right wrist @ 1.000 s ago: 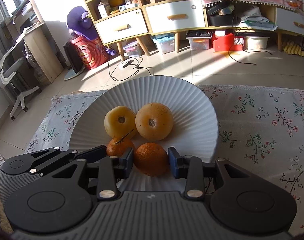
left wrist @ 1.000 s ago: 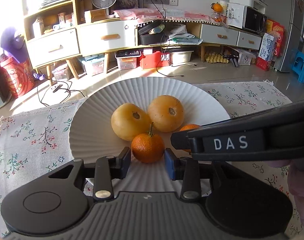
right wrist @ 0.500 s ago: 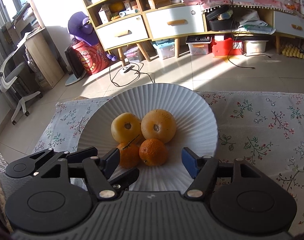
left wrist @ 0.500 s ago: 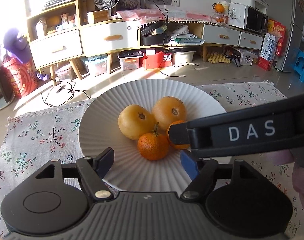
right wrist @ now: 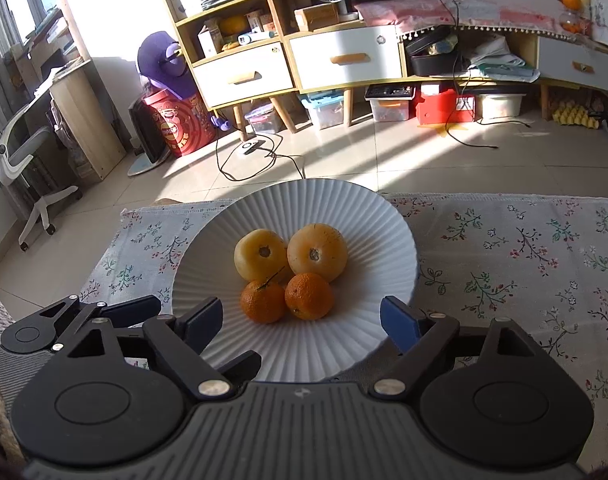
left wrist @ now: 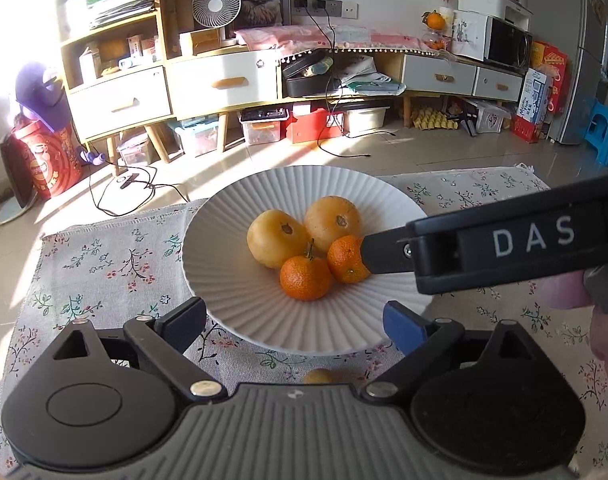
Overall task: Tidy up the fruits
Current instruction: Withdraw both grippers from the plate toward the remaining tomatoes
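A white ribbed plate (left wrist: 239,216) (right wrist: 368,208) on a floral cloth holds two yellow round fruits (left wrist: 277,238) (right wrist: 261,254) and two small oranges side by side: one with a stem (left wrist: 305,278) (right wrist: 262,300) and one without (left wrist: 345,258) (right wrist: 308,295). My left gripper (left wrist: 293,320) is open and empty, back at the plate's near rim. My right gripper (right wrist: 301,318) is open and empty, also at the near rim. In the left wrist view the right gripper's side (left wrist: 504,244) reaches in from the right next to the stemless orange.
The floral cloth (left wrist: 103,264) (right wrist: 524,248) covers the table. A small bit of another fruit (left wrist: 318,376) shows just below the plate near the left gripper body. Beyond the table's far edge are a tiled floor and cabinets.
Both grippers opened and let go of the oranges they held, then drew back toward me. Both oranges now rest on the plate.
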The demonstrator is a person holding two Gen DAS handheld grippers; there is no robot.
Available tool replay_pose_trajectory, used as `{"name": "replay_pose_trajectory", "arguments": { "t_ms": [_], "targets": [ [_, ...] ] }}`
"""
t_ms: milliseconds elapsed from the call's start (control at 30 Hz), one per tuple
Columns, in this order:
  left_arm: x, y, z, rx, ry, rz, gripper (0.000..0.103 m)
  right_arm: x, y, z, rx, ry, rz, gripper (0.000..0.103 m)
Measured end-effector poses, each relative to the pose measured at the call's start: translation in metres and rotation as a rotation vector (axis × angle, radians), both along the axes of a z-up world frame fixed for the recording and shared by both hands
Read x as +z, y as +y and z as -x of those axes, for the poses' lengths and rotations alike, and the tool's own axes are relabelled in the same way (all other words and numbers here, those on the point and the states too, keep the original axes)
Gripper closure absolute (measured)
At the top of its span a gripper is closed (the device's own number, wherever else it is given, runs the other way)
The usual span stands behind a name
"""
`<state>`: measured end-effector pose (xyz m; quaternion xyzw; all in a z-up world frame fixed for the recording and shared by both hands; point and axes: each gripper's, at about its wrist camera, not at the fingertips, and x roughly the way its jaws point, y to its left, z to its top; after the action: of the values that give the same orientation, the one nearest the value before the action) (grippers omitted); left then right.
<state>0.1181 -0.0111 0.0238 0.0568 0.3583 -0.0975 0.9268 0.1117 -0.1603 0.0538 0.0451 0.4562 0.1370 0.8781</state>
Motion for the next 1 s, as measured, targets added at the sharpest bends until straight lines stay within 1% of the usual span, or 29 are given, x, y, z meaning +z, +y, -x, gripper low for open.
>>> {"name": "replay_pose_trajectory", "arguments": {
  "t_ms": [167, 367, 533, 800, 900, 1000],
  "targets": [
    [0.004, 0.004, 0.013, 0.01, 0.004, -0.027, 0.01, 0.003, 0.0, 0.008, -0.001, -0.01, 0.039, 0.015],
    [0.007, 0.011, 0.027, 0.021, 0.046, -0.029, 0.008, 0.007, 0.001, 0.02, 0.001, -0.004, 0.068, 0.012],
    [0.007, 0.019, 0.04, 0.026, 0.09, -0.045, 0.008, 0.01, 0.001, 0.033, 0.01, 0.012, 0.094, 0.01],
    [0.007, 0.04, 0.06, 0.031, 0.144, -0.056, 0.008, 0.011, -0.002, 0.047, 0.019, 0.037, 0.117, 0.008],
    [0.003, 0.043, 0.068, 0.022, 0.157, -0.06, 0.008, 0.008, 0.0, 0.054, 0.035, 0.047, 0.125, 0.008],
    [-0.003, 0.049, 0.078, 0.025, 0.2, -0.041, 0.008, 0.004, 0.004, 0.068, 0.087, 0.055, 0.149, 0.007]
  ]
}}
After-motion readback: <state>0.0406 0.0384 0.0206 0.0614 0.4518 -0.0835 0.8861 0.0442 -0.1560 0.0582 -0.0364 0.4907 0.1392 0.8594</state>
